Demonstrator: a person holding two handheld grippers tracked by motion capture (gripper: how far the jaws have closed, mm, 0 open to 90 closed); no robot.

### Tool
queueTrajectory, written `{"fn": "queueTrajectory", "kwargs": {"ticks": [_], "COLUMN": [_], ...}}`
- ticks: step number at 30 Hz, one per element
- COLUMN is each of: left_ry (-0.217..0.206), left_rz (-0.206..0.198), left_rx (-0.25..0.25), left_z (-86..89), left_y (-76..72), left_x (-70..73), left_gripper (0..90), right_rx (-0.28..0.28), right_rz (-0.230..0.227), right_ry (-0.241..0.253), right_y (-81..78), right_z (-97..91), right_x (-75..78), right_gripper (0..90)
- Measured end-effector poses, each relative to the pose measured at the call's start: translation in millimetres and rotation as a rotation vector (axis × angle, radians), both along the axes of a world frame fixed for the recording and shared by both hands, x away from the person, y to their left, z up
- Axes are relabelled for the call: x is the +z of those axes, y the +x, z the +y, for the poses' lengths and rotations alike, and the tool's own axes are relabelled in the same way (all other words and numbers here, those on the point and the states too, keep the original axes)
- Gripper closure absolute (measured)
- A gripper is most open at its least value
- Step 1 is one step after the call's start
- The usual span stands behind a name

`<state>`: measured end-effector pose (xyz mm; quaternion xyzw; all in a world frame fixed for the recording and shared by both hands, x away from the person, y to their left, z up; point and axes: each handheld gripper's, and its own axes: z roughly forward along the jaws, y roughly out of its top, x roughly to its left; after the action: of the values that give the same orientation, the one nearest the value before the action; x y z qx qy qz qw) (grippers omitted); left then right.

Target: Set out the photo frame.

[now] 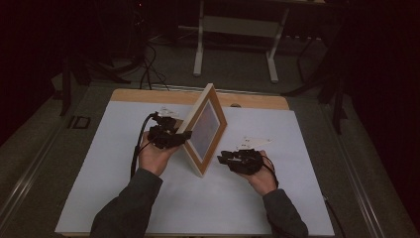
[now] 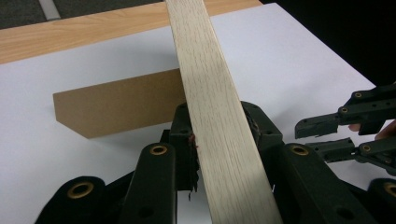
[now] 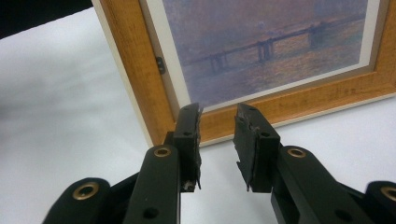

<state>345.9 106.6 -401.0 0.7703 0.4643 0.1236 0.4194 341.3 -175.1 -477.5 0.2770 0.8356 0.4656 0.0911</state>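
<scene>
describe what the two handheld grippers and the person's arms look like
Both the left gripper and the right gripper are black, with linked two-bar jaws joined by brass-ringed pivots. A pale three-cornered plate sits on top of each, and a black cable trails from each. The person wears dark grey long sleeves.

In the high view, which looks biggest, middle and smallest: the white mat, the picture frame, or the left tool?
1. White mat, by far the largest.
2. Picture frame.
3. Left tool, smallest, clamped on the frame's edge.
</scene>
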Motion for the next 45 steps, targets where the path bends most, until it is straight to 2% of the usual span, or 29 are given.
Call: {"fn": "queueTrajectory", "kwargs": {"ticks": [7,17,31,45], "left_ry": [-0.026,-0.040,-0.049,-0.050], "left_rz": [0.007,0.011,0.011,0.009], "left_rx": [-0.015,-0.075,-0.167,-0.249], "left_z": [10.5,22.7,39.5,46.2], "left_y": [2.5,6.8,12.5,18.6], "left_x": [-0.8,-2.2,-3.7,-3.8], "left_gripper": [72.1,72.2,72.1,72.1], "right_rx": [0.000,-0.003,-0.010,-0.035], "right_rz": [-0.001,-0.008,-0.021,-0.039], "right_ry": [-0.002,-0.003,-0.016,-0.009], "right_y": [0.0,0.8,3.5,5.3], "right_z": [-1.2,-2.3,-4.7,-7.2], "right_x": [0.9,2.5,9.4,13.1], "right_gripper": [70.4,70.3,70.1,70.0]}}
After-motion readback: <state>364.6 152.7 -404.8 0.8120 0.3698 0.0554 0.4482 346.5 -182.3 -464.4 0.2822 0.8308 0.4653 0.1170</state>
